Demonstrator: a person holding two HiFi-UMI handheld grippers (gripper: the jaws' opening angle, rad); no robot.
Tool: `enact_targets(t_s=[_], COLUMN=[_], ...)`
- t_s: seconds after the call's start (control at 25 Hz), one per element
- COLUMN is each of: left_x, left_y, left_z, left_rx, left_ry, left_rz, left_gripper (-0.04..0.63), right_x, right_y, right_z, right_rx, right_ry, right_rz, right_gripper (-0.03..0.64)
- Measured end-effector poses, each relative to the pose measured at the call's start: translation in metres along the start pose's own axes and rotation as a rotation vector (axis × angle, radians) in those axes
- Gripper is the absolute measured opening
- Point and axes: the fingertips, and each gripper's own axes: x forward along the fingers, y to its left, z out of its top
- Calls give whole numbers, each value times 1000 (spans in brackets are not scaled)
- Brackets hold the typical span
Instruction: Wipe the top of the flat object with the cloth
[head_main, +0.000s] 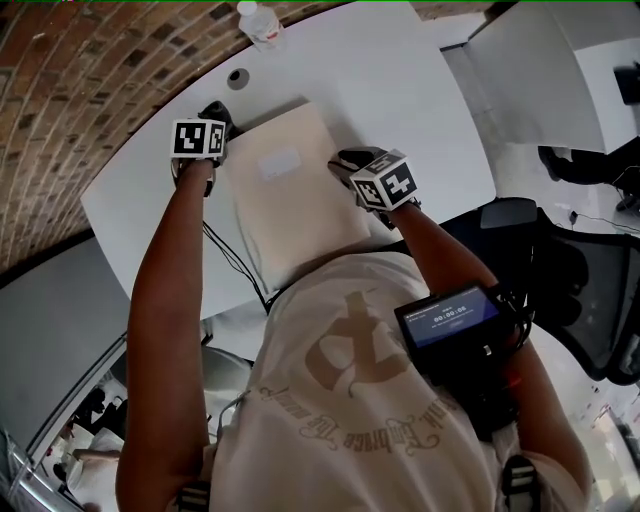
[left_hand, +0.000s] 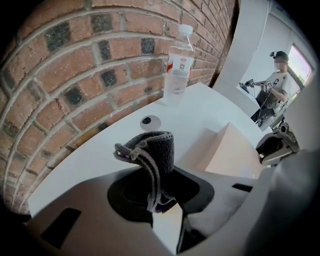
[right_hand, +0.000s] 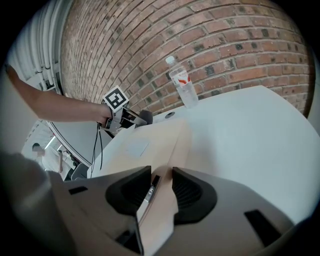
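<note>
Flat box (head_main: 285, 190) lies from middle of white surface (head_main: 400, 90) to its near edge, R gripper (right_hand: 159, 185) jaws pinching its right side, L gripper (left_hand: 162, 202) jaws clamped on grey cloth (left_hand: 152, 150) just off its left side; risk: cloth's thin pinch slips when dragged, or box twists.

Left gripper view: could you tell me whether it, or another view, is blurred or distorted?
Left gripper view: fisheye bends the red brick wall; the dark grey cloth is sharp. Right gripper view: beige flat box shows no glare. Head view: that wall arcs too.
</note>
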Motion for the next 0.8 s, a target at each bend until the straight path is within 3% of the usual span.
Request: enact_targets(t_s=[0.52, 0.8], left_x=[-31, -56], left_y=[41, 29], left_z=[-28, -25], left_rx=[-106, -120], left_ry=[-40, -132], left_rz=[130, 128], left_gripper=[106, 106], right_x=[-1, -2], right_y=[1, 0], right_z=[-1, -2], right_rx=[-6, 4], right_ry=[-2, -15], right_rz=[-15, -17], right_gripper=[144, 144])
